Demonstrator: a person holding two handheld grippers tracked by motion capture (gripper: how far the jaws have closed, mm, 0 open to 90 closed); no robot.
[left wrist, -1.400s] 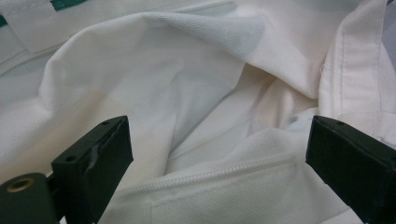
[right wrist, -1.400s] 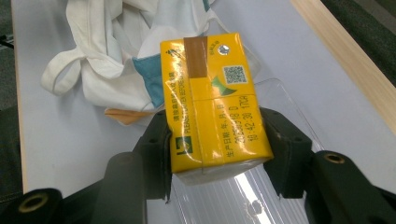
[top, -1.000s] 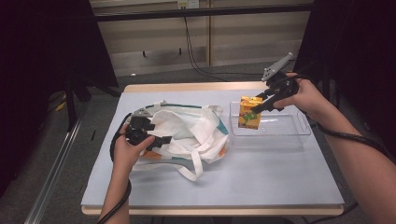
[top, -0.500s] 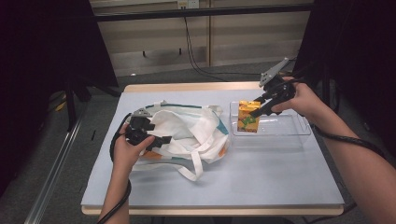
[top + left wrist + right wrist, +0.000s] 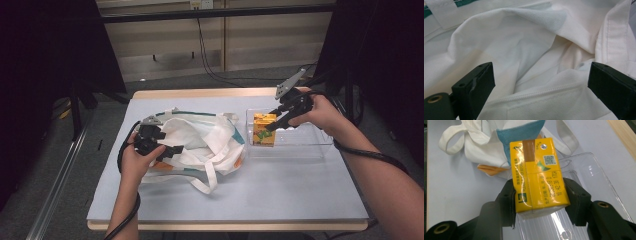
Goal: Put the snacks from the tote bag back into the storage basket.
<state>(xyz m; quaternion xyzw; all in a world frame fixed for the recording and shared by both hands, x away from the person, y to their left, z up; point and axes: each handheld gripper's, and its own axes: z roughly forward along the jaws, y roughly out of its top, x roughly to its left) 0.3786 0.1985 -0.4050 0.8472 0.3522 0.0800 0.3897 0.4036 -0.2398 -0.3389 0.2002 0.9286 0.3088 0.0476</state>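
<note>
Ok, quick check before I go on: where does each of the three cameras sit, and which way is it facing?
High view: above the person's side, looking forward and down on the grey table; both forearms, left gripper and right gripper show.
Left gripper view: rides the left gripper, looking into the white cloth tote bag between its open black jaws.
Right gripper view: rides the right gripper, looking along jaws clamped on the yellow drink carton over the clear plastic tray.
Shared: high and right gripper views both show carton, tray and bag.

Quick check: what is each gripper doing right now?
Left gripper: open, jaws spread over the white bag, gripping nothing.
Right gripper: closed on the yellow carton, above the clear tray.
</note>
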